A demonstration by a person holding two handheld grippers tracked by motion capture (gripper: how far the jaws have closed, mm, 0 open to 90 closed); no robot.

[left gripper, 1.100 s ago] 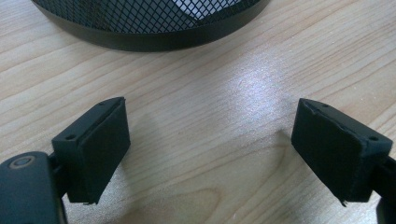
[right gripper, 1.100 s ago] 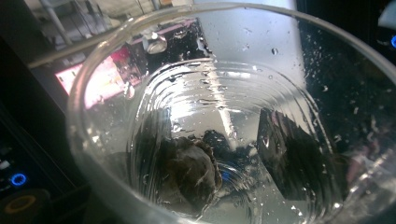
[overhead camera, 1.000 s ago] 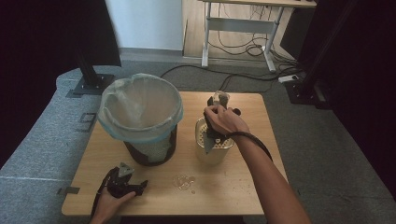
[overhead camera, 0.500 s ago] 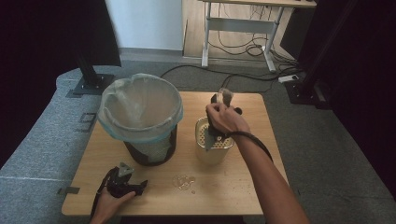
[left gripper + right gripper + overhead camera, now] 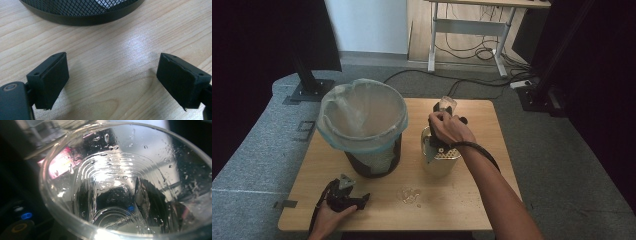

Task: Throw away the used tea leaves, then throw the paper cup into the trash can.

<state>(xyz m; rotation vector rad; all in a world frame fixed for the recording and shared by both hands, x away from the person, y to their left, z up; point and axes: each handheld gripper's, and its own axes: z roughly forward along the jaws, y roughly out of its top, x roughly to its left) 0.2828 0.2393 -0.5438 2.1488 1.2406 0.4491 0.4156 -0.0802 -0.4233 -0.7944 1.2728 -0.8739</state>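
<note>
Tongs (image 5: 443, 111) on the right are held above the perforated metal holder (image 5: 441, 159), and a clear plastic cup (image 5: 445, 104) is seen at their tip; whether they are pinching it cannot be told, since the right gripper view looks straight into the wet cup (image 5: 125, 185). The left tongs (image 5: 112, 82) are spread wide and rested low over the worktop (image 5: 462, 195), near the base of the mesh bin (image 5: 372, 160). A small spill (image 5: 408, 194) lies in front. The step in hand appears to be carrying the cup; the next move probably calls for a leftward swing over the lined bin.
</note>
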